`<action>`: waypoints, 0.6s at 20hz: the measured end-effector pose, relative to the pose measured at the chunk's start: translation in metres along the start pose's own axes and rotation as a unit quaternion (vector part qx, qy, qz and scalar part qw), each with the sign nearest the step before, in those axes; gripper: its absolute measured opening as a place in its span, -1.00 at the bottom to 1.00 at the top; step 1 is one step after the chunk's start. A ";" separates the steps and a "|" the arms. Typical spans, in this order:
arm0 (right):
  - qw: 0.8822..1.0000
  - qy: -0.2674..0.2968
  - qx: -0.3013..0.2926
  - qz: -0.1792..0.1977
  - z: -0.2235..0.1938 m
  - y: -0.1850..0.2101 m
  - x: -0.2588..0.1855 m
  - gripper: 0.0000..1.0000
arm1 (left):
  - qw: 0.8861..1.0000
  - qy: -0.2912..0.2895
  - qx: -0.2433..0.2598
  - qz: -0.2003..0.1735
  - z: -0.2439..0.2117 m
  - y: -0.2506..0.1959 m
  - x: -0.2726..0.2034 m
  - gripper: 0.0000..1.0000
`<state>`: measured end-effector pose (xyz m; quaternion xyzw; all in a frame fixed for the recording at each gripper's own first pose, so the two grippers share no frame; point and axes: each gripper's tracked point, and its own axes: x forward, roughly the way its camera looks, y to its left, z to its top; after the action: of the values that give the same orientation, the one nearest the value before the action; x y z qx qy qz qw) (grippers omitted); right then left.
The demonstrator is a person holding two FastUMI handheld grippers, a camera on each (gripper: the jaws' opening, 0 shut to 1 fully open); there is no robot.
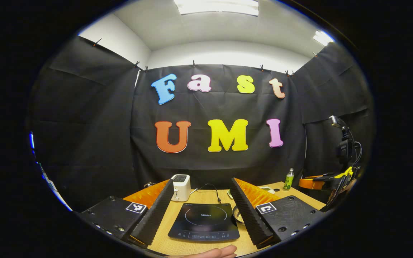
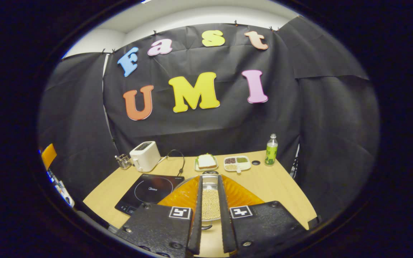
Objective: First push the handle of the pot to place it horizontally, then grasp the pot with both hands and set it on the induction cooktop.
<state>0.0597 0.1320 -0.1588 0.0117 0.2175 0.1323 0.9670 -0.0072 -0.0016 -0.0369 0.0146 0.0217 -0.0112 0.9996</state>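
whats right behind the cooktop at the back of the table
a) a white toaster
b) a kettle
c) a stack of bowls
a: in the left gripper view a white toaster stands just past the far edge of the black induction cooktop, toward the wall.

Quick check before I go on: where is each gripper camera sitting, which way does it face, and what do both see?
Left gripper view: low over the table, facing the induction cooktop between wide-spread fingers; a hand at the bottom edge.
Right gripper view: higher, looking down narrow-set fingers over the pot.
Shared: cooktop, toaster, green bottle, table.
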 end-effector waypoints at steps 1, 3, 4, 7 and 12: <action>1.000 0.016 -0.001 0.005 -0.009 0.006 0.006 -0.57 | 1.000 0.001 0.001 0.001 -0.002 0.002 0.000 0.90; 0.999 0.048 -0.002 0.009 -0.030 0.015 0.020 -0.91 | 1.000 0.004 0.003 0.002 -0.008 0.003 0.001 0.89; 0.997 0.071 -0.001 0.011 -0.043 0.020 0.026 -0.92 | 1.000 0.007 0.004 0.003 -0.010 0.005 0.000 0.89; 0.991 0.132 -0.004 0.027 -0.079 0.040 0.048 -0.93 | 1.000 0.011 0.002 0.007 -0.014 0.011 0.000 0.90; 0.982 0.186 -0.007 0.027 -0.125 0.056 0.082 -0.99 | 1.000 0.009 0.000 0.029 -0.019 0.032 0.001 0.89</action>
<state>0.0638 0.2034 -0.3017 -0.0145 0.3920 0.1597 0.9059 -0.0065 0.0313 -0.0550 0.0153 0.0304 0.0180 0.9993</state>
